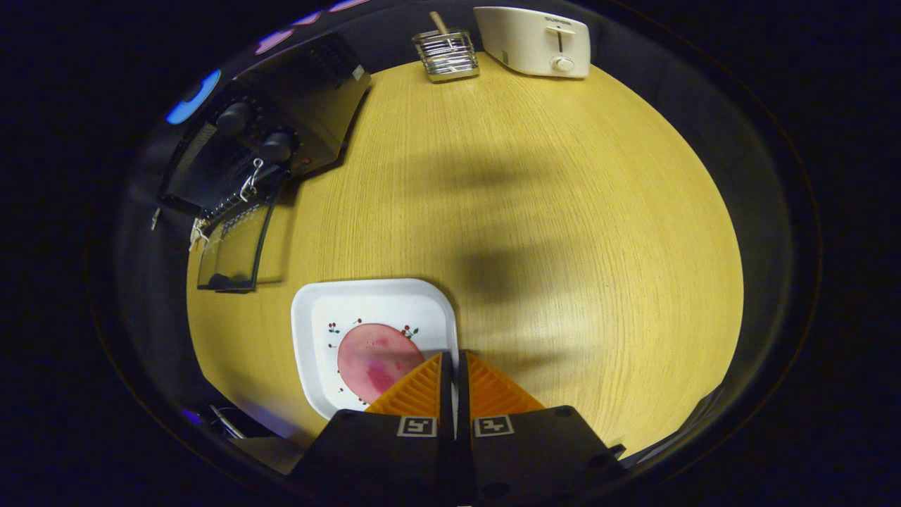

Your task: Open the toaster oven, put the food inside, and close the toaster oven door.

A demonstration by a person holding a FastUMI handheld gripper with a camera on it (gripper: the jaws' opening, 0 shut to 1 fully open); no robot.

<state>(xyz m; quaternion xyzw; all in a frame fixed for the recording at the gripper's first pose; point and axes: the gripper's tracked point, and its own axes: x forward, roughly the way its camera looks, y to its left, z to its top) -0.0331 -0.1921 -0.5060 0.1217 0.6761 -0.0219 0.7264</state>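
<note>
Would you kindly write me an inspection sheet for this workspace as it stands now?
Surface: round wooden table, shadowed mid-way.
Job's things: toaster oven, its door folded down open; pink food slice on white plate.
Clutter: white toaster; wire rack holding a wooden stick.
Gripper: gripper fingers closed together, empty, over the plate's edge beside the slice.
Cables: nothing seen.
Surroundings: dark booth wall.
</note>
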